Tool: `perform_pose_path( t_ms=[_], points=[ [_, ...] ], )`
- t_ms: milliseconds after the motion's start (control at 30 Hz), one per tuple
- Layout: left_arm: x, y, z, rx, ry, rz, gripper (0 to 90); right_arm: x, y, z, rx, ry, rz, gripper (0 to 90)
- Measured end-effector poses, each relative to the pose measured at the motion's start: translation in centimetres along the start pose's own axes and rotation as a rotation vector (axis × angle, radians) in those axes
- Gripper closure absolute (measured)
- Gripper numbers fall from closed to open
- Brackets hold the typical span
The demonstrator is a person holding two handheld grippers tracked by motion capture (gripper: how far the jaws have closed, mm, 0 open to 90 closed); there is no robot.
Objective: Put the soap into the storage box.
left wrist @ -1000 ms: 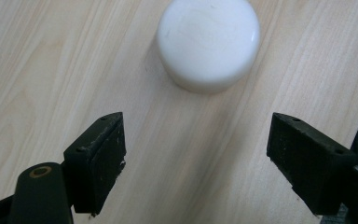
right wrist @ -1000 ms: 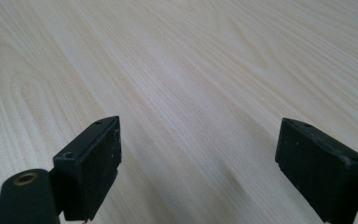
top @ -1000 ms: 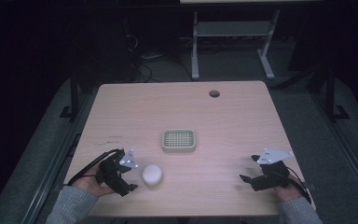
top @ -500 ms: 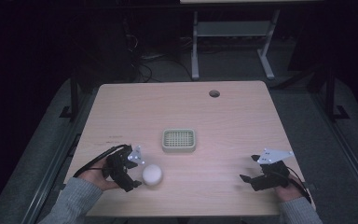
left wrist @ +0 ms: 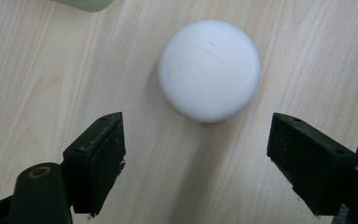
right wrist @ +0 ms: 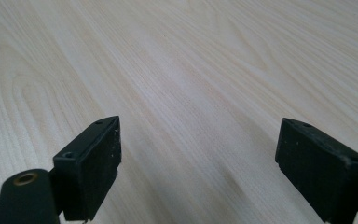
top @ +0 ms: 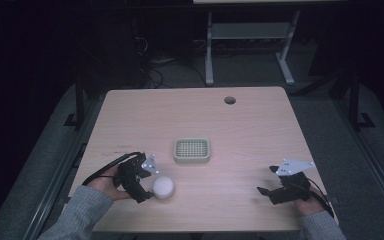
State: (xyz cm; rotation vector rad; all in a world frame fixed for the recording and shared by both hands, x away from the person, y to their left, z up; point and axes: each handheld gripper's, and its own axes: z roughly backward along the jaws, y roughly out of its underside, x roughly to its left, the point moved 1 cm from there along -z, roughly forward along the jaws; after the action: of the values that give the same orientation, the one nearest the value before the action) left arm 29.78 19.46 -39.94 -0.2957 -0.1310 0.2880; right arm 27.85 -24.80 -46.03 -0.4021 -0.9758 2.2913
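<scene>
A white round soap-like puck (top: pixel 163 187) lies on the wooden table (top: pixel 230 135) near its front left. My left gripper (top: pixel 148 187) is open right beside it on its left; in the left gripper view the puck (left wrist: pixel 209 70) sits just beyond the gap between the two black jaws, untouched. A pale green slotted dish (top: pixel 191 150) sits at the table's middle, behind the puck. My right gripper (top: pixel 266 181) rests low at the front right, open, with bare wood between its jaws (right wrist: pixel 198 163).
A round cable hole (top: pixel 229 100) is in the table's far right part. A corner of the green dish (left wrist: pixel 86 3) shows at the top of the left gripper view. Metal table legs and cables stand on the dark floor behind the table.
My left gripper has moved right toward the white puck, closing most of the gap to it. The right gripper has stayed where it was.
</scene>
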Motion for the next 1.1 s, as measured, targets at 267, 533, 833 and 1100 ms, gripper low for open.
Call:
perform_pose_path(
  t_ms=[267,533,833,1100],
  points=[
    [0.2,-0.4,-0.1,0.006,0.007,-0.006,19.0,0.0,0.0,0.0,-0.002,-0.002,0.002,13.6],
    [0.4,-1.0,-0.3,0.027,0.012,-0.024,18.8,0.0,-0.1,0.0,-0.002,-0.003,-0.001,13.6],
    [0.6,-1.6,-0.7,0.035,0.026,-0.031,18.5,0.0,-0.1,0.0,-0.005,-0.004,0.000,13.6],
    [0.6,-2.3,-1.2,0.055,0.043,-0.040,18.1,-0.1,-0.2,0.0,-0.011,-0.005,0.003,13.6]
  ],
)
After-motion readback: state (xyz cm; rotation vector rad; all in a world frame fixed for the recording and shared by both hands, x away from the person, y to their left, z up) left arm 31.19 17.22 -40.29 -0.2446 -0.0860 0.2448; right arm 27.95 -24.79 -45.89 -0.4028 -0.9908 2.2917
